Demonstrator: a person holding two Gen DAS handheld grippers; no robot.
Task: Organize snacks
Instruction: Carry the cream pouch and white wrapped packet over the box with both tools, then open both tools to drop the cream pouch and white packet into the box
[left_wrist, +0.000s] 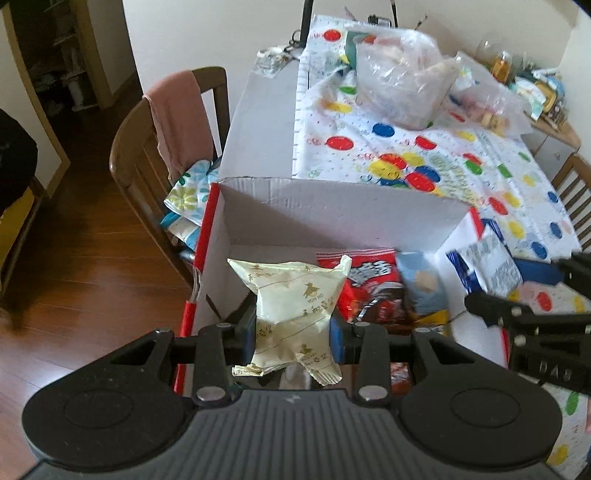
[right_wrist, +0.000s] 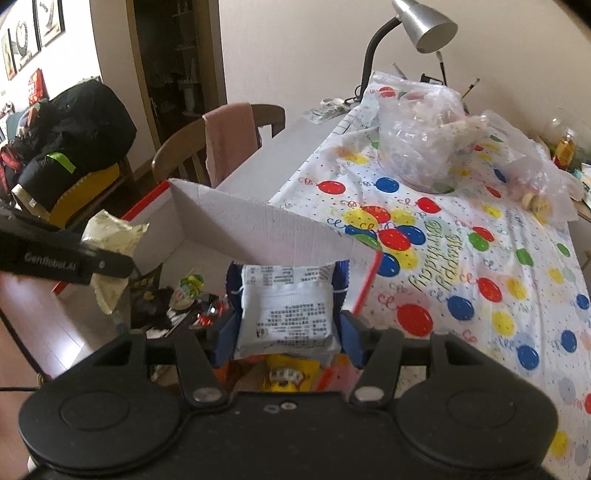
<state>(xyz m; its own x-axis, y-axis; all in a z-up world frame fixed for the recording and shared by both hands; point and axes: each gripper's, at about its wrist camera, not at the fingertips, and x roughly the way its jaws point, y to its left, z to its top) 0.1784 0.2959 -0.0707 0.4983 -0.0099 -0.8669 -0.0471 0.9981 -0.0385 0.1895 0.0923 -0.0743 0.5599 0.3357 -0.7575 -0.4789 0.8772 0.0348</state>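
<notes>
Left wrist view: the left gripper (left_wrist: 293, 332) clamps a cream packet (left_wrist: 291, 314) between its blue pads, held over the open white box (left_wrist: 332, 210), where a red packet (left_wrist: 364, 280) and a pale blue one (left_wrist: 421, 286) lie against the far wall. The right gripper (right_wrist: 290, 328) grips a white-and-blue packet (right_wrist: 288, 310) above the same box, with more snacks below. Beyond, a balloon-print cloth (right_wrist: 461, 240) carries clear plastic bags (right_wrist: 424, 129); a lamp (right_wrist: 421, 26) stands at the back.

The cream packet (left_wrist: 295, 314) hides the left gripper's (left_wrist: 293, 334) pads. At three o'clock, the right gripper (left_wrist: 532, 317) is blurred and cut by the frame edge. Print on the blue packet (right_wrist: 290, 314) is too small to read.
</notes>
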